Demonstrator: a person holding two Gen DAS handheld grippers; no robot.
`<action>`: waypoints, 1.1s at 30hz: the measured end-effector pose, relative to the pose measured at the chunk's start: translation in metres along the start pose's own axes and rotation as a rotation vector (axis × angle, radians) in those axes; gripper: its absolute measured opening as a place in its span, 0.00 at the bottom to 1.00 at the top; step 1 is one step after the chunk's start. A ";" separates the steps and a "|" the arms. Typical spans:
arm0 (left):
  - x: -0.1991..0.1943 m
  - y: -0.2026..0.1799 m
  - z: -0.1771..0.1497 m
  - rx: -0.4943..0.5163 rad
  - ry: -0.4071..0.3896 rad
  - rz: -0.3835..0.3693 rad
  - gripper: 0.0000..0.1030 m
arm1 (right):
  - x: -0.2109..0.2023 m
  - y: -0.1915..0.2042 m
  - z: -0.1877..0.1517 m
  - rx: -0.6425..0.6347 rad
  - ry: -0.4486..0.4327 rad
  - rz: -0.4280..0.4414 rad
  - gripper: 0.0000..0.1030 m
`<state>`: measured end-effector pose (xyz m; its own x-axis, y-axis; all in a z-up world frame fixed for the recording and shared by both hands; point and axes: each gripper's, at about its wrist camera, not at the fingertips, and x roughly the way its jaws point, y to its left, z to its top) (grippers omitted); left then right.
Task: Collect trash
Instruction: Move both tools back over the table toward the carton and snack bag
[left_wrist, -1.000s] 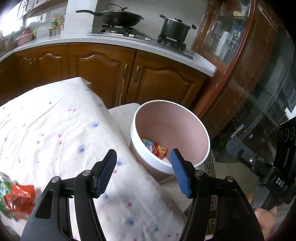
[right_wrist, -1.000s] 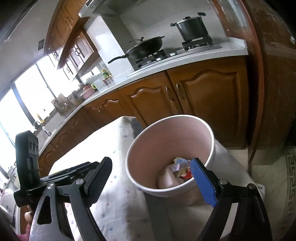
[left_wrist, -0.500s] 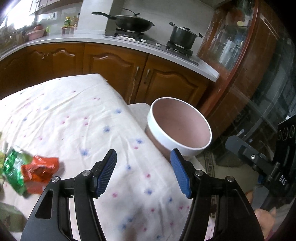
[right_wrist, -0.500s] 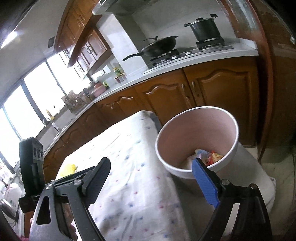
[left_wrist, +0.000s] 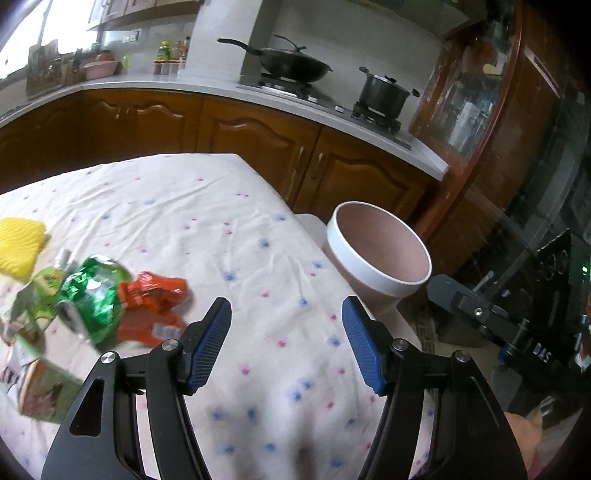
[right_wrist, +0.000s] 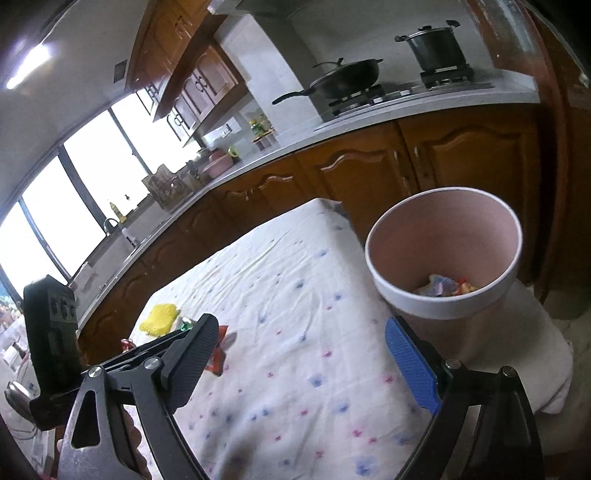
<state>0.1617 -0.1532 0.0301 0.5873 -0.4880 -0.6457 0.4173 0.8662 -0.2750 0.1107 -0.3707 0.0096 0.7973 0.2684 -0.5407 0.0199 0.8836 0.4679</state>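
A pink bin with a white rim (left_wrist: 380, 254) stands off the table's right edge; it also shows in the right wrist view (right_wrist: 443, 258) with a few wrappers (right_wrist: 445, 287) at its bottom. On the dotted tablecloth (left_wrist: 207, 221) lie an orange wrapper (left_wrist: 155, 299), a green wrapper (left_wrist: 94, 291), a yellow sponge (left_wrist: 18, 243) and cartons (left_wrist: 40, 384) at the left. My left gripper (left_wrist: 286, 343) is open and empty above the cloth, right of the wrappers. My right gripper (right_wrist: 299, 365) is open and empty, left of the bin.
A kitchen counter (left_wrist: 207, 88) with wooden cabinets runs behind the table, with a wok (left_wrist: 291, 66) and a pot (left_wrist: 384, 92) on the stove. A glass-fronted cabinet (left_wrist: 480, 88) stands at the right. The right gripper's body (left_wrist: 517, 332) shows beside the bin.
Both grippers have drawn back from the bin and swung left over the table. The wrappers, sponge and cartons have come into the left wrist view.
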 end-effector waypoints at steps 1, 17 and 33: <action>-0.003 0.003 -0.002 -0.002 -0.004 0.007 0.62 | 0.001 0.002 -0.002 -0.001 0.004 0.005 0.90; -0.067 0.072 -0.042 -0.087 -0.072 0.121 0.63 | 0.031 0.045 -0.025 -0.056 0.083 0.077 0.90; -0.105 0.137 -0.081 -0.199 -0.092 0.232 0.63 | 0.070 0.095 -0.044 -0.143 0.160 0.140 0.90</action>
<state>0.1005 0.0252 0.0023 0.7153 -0.2748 -0.6425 0.1262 0.9551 -0.2679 0.1419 -0.2506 -0.0145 0.6803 0.4395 -0.5865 -0.1789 0.8756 0.4487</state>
